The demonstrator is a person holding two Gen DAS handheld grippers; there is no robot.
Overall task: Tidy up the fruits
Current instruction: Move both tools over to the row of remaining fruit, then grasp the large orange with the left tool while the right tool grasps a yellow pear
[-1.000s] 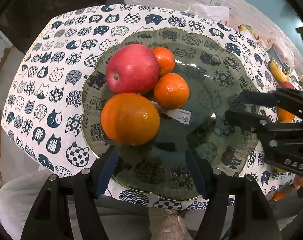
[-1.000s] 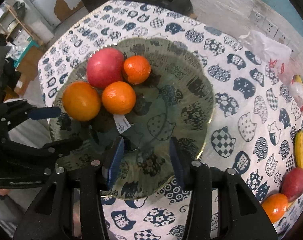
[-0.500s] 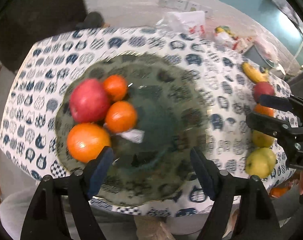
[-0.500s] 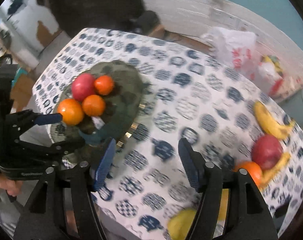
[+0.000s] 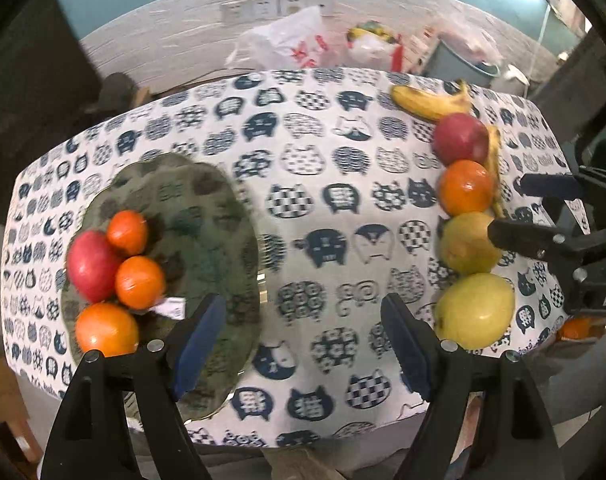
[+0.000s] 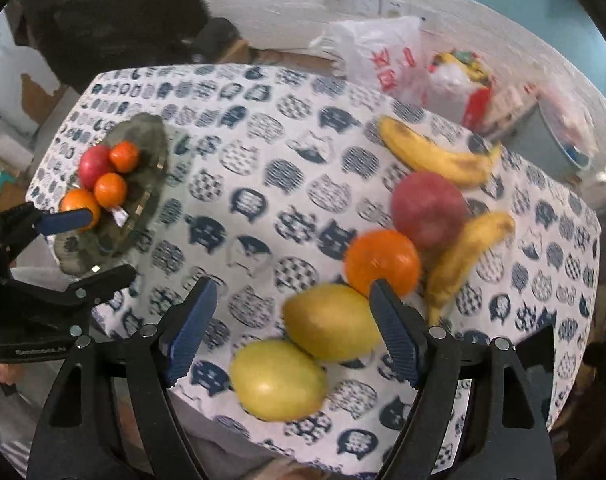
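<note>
I judge I am between two fruits: the glass plate [image 5: 207,208] on the left already carries an apple and three oranges, and more fruit waits on the right. Next I must bring my right gripper [image 6: 291,332] down around the nearer pear [image 6: 331,322], which lies just under it. Its jaws are spread wide and hold nothing. My left gripper [image 5: 303,340] is also spread and empty, above the cloth [image 5: 303,208].
</note>
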